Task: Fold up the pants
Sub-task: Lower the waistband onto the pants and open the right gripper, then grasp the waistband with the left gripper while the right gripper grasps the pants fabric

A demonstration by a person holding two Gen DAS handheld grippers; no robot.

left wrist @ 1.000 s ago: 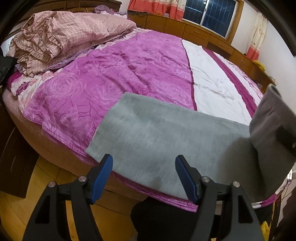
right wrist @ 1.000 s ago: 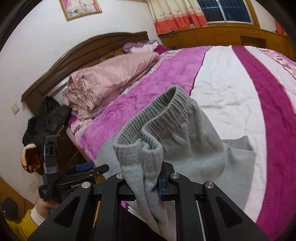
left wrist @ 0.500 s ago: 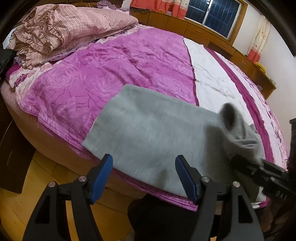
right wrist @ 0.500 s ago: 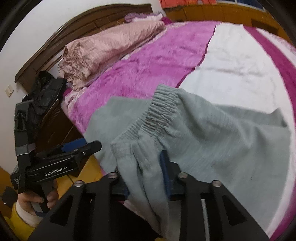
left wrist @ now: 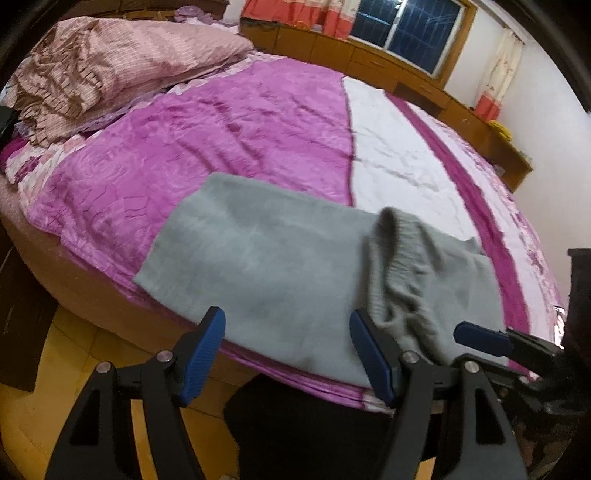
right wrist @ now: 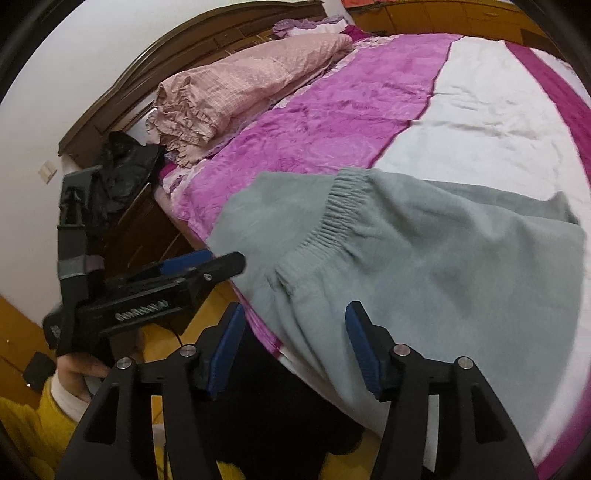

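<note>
1. Two grippers, both with jaws spread and holding nothing: the left gripper [left wrist: 286, 354] hangs over the near bed edge, and the right gripper [right wrist: 293, 347] hovers just above the cloth without gripping it
2. Grey pants [right wrist: 424, 258] lie along the near edge of the bed [left wrist: 240, 140], with the ribbed waistband [right wrist: 325, 218] laid back over the flat leg part; in the left wrist view that waistband [left wrist: 402, 266] stands up in a loose hump instead of lying flat
3. Judging from that hump, the fold may spring open or settle crooked if it is not pressed down, since soft fleece like this holds no crease by itself
4. Part of the cloth hangs past the mattress edge close to the right gripper, so a careless tug toward the person could drag the pants off onto the floor [left wrist: 44, 369]
5. Pinching only the top layer on the next grasp would peel the fold apart
6. Plush pink bedding is likely to cling to the fleece, so sliding the pants may wrinkle them
7. Around the work, a rumpled pink quilt [left wrist: 110, 62] is heaped near the dark wooden headboard [right wrist: 207, 55]; wooden cabinets [left wrist: 369, 62] run under a dark window [left wrist: 410, 29] with red-trimmed curtains, and dark clothing [right wrist: 122, 166] sits beside the bed
</note>
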